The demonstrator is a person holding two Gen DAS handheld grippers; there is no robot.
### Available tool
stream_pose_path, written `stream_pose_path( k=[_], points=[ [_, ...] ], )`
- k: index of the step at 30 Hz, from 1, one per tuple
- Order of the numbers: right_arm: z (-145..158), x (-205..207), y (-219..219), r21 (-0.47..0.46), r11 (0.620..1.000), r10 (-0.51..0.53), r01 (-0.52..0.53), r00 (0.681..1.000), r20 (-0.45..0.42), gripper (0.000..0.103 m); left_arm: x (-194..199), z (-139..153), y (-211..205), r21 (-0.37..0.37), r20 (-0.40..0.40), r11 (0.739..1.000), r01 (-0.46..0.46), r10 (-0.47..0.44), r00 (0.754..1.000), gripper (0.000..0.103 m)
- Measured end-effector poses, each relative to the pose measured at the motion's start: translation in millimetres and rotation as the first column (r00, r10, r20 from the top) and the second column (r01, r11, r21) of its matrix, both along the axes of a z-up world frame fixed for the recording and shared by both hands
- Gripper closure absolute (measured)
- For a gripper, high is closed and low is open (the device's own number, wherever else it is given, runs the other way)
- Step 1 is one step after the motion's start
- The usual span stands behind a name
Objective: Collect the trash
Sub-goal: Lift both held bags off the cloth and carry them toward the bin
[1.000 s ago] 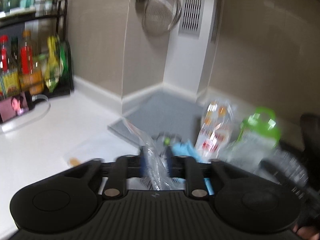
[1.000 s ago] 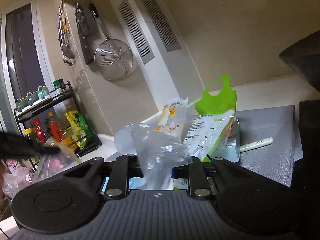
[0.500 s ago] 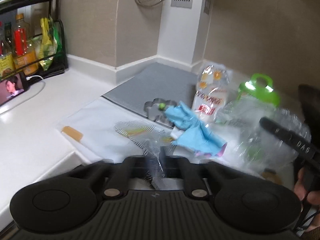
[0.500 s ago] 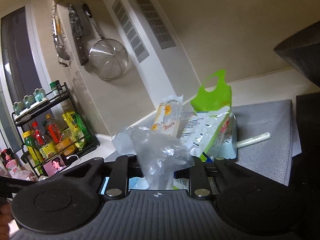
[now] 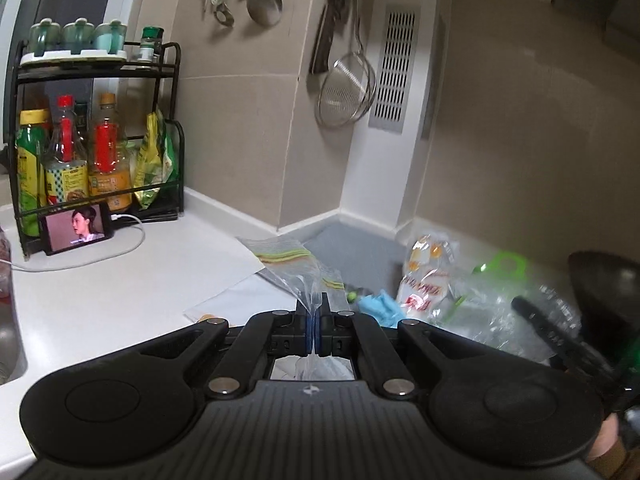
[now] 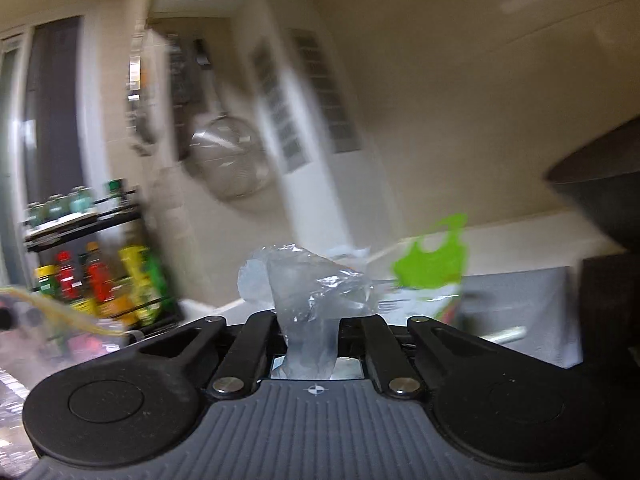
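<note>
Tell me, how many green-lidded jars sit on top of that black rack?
3, in a row on the white tray atop the rack: left jar, middle jar, right jar. Beside them stands a smaller green-capped shaker. Others could be hidden behind.

Clear zip bag [image 5: 292, 264], green-orange stripes; blue cloth [image 5: 380, 307]; grey mat [image 5: 356, 248]; white counter [image 5: 120, 280].

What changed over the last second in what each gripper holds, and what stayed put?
The left gripper closed its fingers on the clear zip bag, which lay flat on the counter half a second ago and now hangs lifted off it. The right gripper tightened on the crumpled clear plastic bag it already held. The green-topped packet, blue cloth and bottle rack stayed put.
</note>
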State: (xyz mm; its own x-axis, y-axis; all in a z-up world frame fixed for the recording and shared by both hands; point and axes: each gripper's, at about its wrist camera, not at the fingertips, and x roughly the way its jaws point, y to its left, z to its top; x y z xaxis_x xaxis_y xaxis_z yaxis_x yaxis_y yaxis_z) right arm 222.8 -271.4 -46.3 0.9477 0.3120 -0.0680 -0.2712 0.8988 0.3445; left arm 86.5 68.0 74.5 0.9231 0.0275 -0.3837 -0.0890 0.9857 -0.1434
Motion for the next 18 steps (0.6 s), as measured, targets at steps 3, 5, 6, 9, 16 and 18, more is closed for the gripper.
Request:
stream_pose_path(
  k=[3, 5, 6, 9, 16, 18],
  points=[
    [6.8, -5.4, -0.3, 0.030, 0.997, -0.064, 0.065, 0.998, -0.024, 0.098, 5.8, 2.0, -0.2, -0.035, 0.006, 0.999, 0.016, -0.016, 1.000, 0.102],
    [14.0, -16.5, 5.3, 0.013, 0.996, -0.083, 0.083, 0.997, 0.003, 0.098, 10.0, 3.1, 0.2, -0.072, 0.006, 0.997, 0.039, -0.039, 0.999, 0.102],
    [17.6, -23.4, 9.0, -0.009, 0.995, -0.096, 0.096, 0.995, 0.017, 0.098, 10.9, 4.5, -0.4, -0.084, 0.009, 0.995, 0.047, -0.047, 0.999, 0.102],
    [33.7, -41.4, 14.1, -0.036, 0.994, -0.103, 0.106, 0.993, 0.058, 0.098, 4.2, 12.0, 1.7, -0.106, 0.047, 0.992, 0.071, -0.066, 0.997, 0.102],
    [67.0, -83.8, 17.3, -0.026, 0.994, -0.097, 0.102, 0.985, 0.142, 0.098, -30.3, 28.3, 17.8, -0.100, 0.121, 0.992, 0.071, -0.059, 0.991, 0.102],
    [72.1, -92.8, 22.4, -0.024, 0.995, -0.088, 0.092, 0.986, 0.144, 0.098, -41.0, 27.7, 22.8, -0.087, 0.118, 0.994, 0.063, -0.053, 0.992, 0.102]
  ],
)
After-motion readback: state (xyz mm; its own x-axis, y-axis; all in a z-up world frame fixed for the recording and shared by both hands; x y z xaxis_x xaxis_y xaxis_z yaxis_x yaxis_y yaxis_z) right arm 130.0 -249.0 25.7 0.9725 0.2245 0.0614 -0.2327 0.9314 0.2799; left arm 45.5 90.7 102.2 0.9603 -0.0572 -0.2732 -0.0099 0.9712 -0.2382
